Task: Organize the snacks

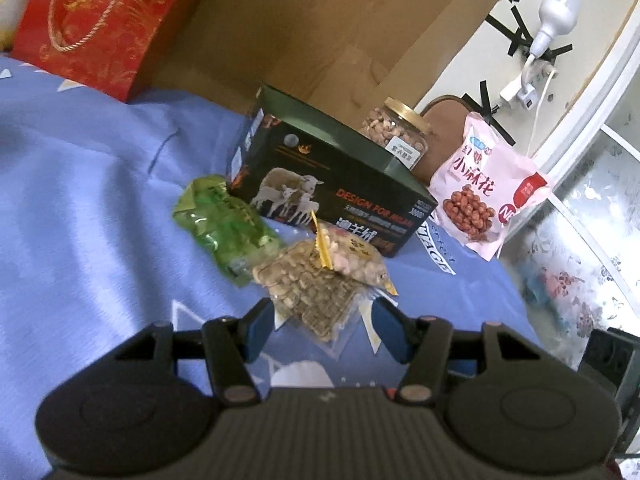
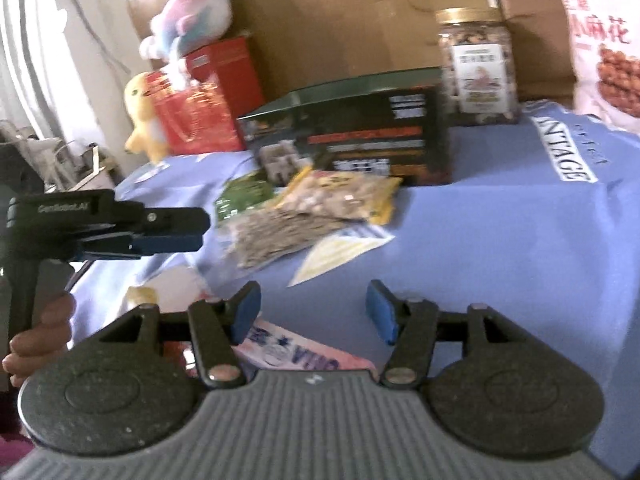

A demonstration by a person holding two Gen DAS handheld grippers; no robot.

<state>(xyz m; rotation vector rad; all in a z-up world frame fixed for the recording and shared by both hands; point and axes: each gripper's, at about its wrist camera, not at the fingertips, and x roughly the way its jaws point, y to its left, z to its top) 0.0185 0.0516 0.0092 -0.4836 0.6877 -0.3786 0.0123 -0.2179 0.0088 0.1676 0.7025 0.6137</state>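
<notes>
On the blue sheet lie a clear bag of seeds (image 1: 316, 296), a yellow-edged bag of nuts (image 1: 356, 258) and a green packet (image 1: 224, 228), all in front of a black box (image 1: 332, 184). My left gripper (image 1: 324, 324) is open, its blue pads either side of the seed bag's near corner. In the right wrist view the seed bag (image 2: 276, 236), nut bag (image 2: 340, 196) and green packet (image 2: 244, 194) lie ahead. My right gripper (image 2: 312, 312) is open and empty over the sheet. The left gripper (image 2: 168, 232) shows from the side at left.
A nut jar (image 1: 396, 128) and a pink snack bag (image 1: 484, 196) stand behind and right of the box. A red gift bag (image 1: 108, 28) sits far left, with plush toys (image 2: 188, 20) by it. A pink-blue packet (image 2: 292, 354) lies under my right gripper. A cardboard panel (image 1: 340, 20) backs the bed.
</notes>
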